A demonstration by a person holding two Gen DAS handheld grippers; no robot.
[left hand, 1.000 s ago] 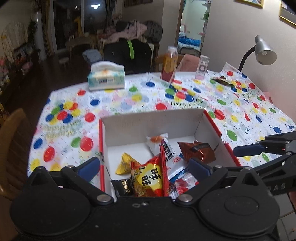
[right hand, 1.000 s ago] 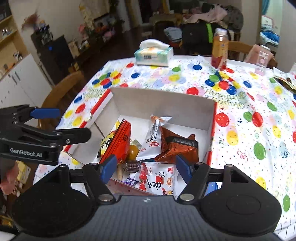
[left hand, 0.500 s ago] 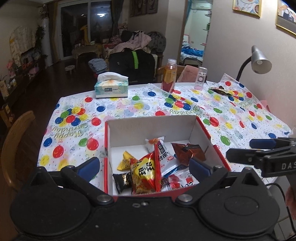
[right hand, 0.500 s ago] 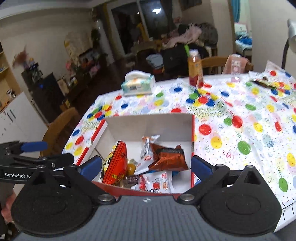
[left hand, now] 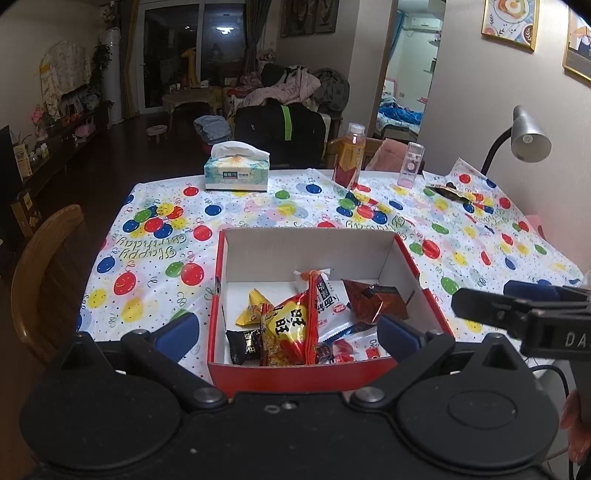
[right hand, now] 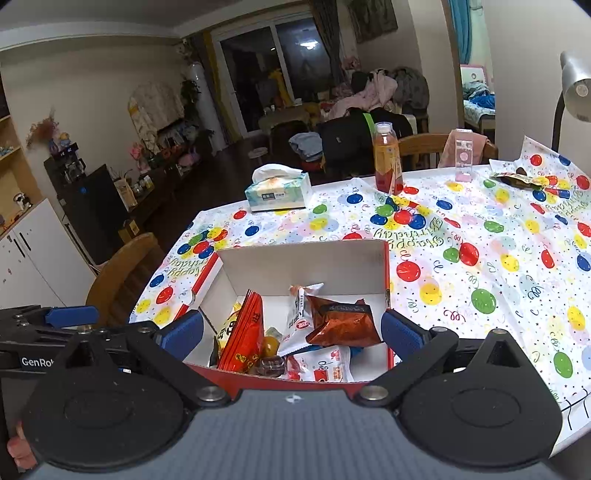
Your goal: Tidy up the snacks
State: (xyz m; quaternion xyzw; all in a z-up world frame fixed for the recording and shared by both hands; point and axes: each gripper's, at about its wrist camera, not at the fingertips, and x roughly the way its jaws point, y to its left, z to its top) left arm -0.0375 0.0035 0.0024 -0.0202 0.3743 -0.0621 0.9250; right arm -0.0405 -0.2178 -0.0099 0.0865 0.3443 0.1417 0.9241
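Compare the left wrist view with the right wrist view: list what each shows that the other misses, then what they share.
Only the left wrist view: the framed pictures on the right wall, the right gripper coming in from the right, and a yellow wrapper in the box.

Only the right wrist view: the white cabinet, the black appliance stand, and the left gripper at the left edge.

Both: the red snack box, the brown foil pack, the tissue box, the orange drink bottle and the desk lamp.

Both wrist cameras look from the near edge of the table (left hand: 258, 206) across it, close above the same snack box (left hand: 310, 376) (right hand: 295, 266).
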